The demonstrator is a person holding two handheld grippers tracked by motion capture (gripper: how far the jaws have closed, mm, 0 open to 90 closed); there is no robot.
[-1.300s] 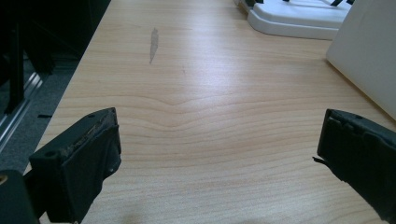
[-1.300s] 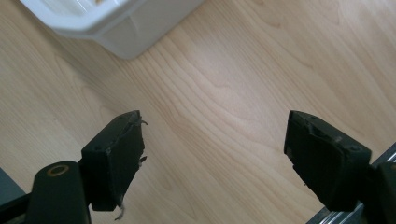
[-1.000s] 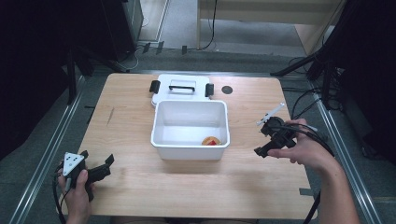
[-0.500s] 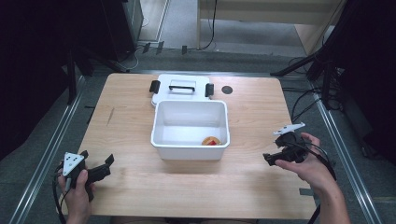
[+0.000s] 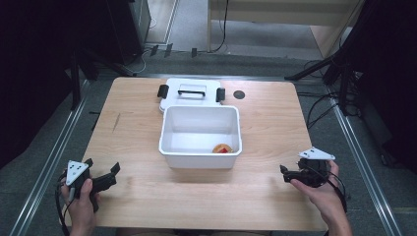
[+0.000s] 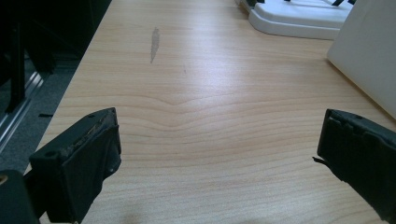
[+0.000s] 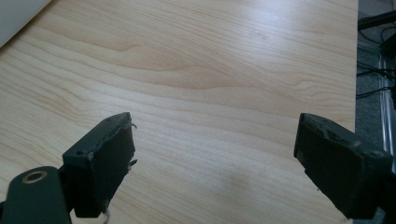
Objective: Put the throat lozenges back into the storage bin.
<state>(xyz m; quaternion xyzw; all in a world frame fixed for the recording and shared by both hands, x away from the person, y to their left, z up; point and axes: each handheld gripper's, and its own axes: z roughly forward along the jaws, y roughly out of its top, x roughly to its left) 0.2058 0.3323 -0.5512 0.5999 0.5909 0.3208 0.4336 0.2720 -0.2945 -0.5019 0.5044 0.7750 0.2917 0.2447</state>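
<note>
Right claw (image 7: 212,163) gapes empty over the table (image 7: 224,70).

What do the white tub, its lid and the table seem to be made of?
The tub looks like moulded white plastic: smooth, thin walls, rounded rim. The lid behind it seems the same white plastic, with darker clips and a handle, likely plastic too. The table shows pale wood grain with a soft sheen; whether solid wood or laminate is unclear.
</note>
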